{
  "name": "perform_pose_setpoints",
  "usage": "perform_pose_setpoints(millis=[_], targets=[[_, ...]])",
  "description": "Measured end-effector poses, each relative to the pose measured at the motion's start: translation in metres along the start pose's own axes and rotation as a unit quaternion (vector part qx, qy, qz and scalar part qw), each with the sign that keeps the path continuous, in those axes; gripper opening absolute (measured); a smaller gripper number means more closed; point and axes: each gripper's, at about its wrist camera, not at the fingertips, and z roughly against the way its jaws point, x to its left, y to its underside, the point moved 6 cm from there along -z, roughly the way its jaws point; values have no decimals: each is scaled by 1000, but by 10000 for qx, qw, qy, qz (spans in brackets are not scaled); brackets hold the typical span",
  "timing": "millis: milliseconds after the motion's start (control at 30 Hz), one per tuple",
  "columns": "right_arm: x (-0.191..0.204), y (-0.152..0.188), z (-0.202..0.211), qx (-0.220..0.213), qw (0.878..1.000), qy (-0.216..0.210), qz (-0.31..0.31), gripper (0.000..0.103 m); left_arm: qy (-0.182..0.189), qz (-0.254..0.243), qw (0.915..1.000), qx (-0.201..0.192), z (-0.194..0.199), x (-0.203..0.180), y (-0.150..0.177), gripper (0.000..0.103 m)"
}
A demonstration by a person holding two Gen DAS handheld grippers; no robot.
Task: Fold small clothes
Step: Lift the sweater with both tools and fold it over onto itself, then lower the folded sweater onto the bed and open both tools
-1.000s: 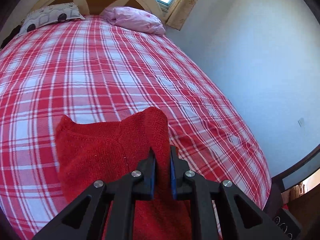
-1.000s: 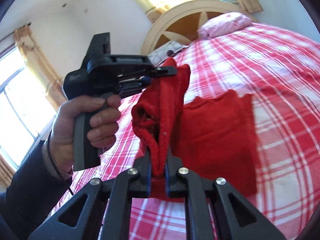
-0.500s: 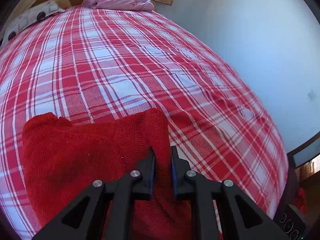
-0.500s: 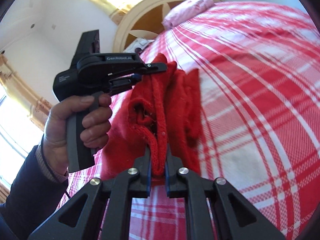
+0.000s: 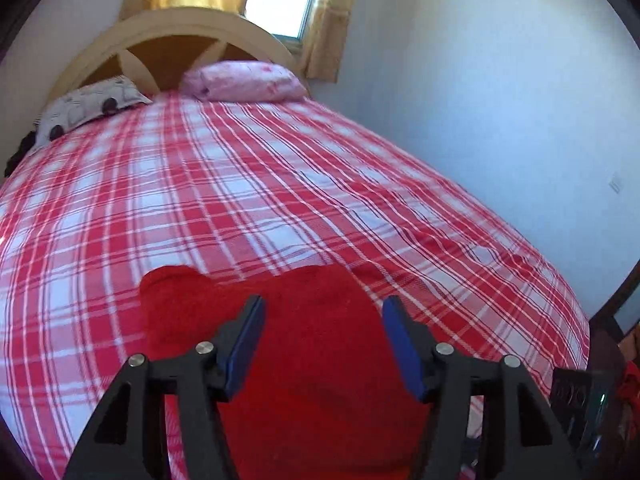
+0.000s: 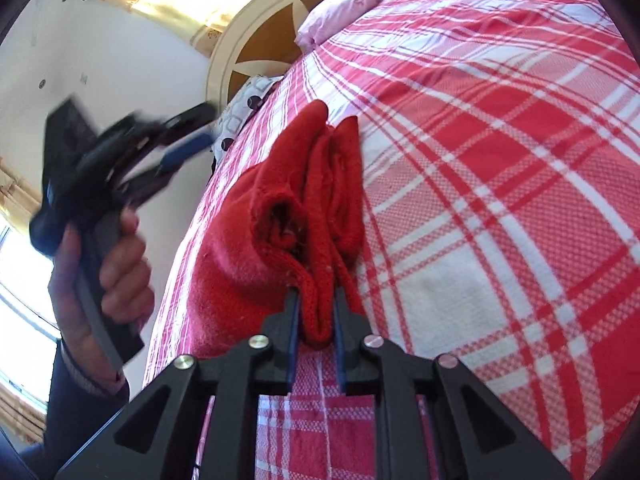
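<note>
Here the red knitted garment (image 5: pixel 316 364) lies on the bed (image 5: pixel 248 200), on its red-and-white checked cover near the foot end, folded over itself into several layers. In the left wrist view the left tool (image 5: pixel 323 342) hangs just above the garment with its blue pads (image 5: pixel 245 344) standing well apart; its jaws are opening, and nothing is pinched between them, the knit merely showing flat underneath. From the right wrist view that same left tool (image 6: pixel 188 148) appears blurred, clear of the cloth, held by a hand (image 6: pixel 116 264) in a dark sleeve (image 6: pixel 76 404). The right tool (image 6: pixel 316 312) has a bunched edge of the garment (image 6: pixel 320 208) between its narrow-set jaws; they are opening, yet the fold fills the gap and the pads look to touch it on both sides. The rest of the garment runs away from the right tool along the bed in upright ridges. At the head of the bed a pink pillow (image 5: pixel 244 86) and a patterned grey pillow (image 5: pixel 90 110) rest against the arched headboard (image 5: pixel 180 44).
</note>
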Motion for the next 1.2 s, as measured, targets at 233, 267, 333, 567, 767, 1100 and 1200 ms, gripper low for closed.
perform_pose_setpoints(millis=[233,267,333,567,767,1100,1200], targets=[[13,-25,50,-1074,9900,766,498,52,-435,-391,9979,292,7,11,84,63],[23,-31,51,-1117,9893,690,632,52,-540,-477,9970,290,5,10,90,63],[51,-43,45,-1064,9876,483,1048,52,-757,-672,9946,221,4,9,100,64],[79,-48,-43,191,9733,1020,2050,51,-922,-915,9911,294,-7,8,118,84],[40,-38,-48,259,9690,1518,1933,43,-678,-409,9959,448,-10,24,121,95],[45,-40,-56,594,9565,1843,2182,42,-289,210,9971,672,-11,32,127,97],[46,-36,-60,498,9483,1985,2427,42,-276,254,9969,692,-11,34,128,97]])
